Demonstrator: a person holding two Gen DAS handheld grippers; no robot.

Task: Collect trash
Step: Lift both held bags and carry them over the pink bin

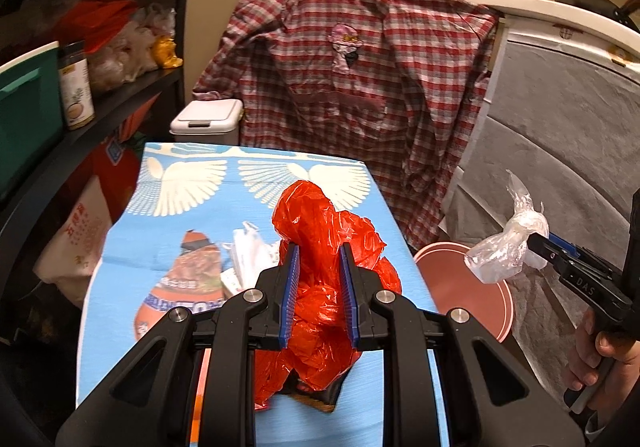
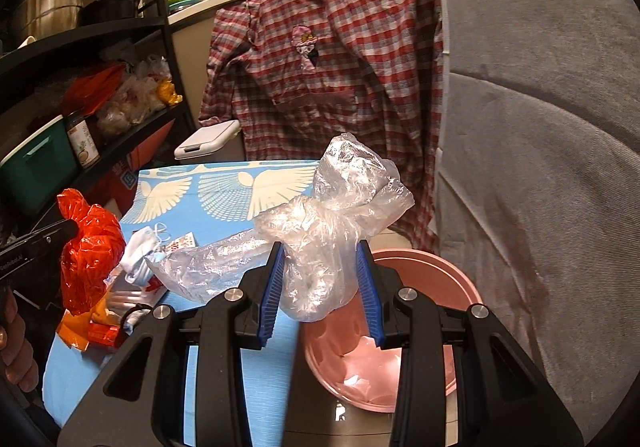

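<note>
Crinkled red bag point(image 1: 320, 267) and clear film point(image 2: 316, 243) pinched by ribbed pads.

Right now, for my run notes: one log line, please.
left gripper: shut on red plastic bag | right gripper: shut on clear plastic bag | pink bin: open, below right gripper

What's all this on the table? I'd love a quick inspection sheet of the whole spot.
Surface: table under a blue cloth with white wings.
Job's things: red plastic bag; clear plastic bag; pink basin beside the table.
Clutter: white mask, small packets.
Grippers: left gripper shut on the red bag; right gripper shut on the clear bag, near the basin.
Cables: nothing seen.
Surroundings: plaid shirt, black shelf, white lidded bin.
</note>
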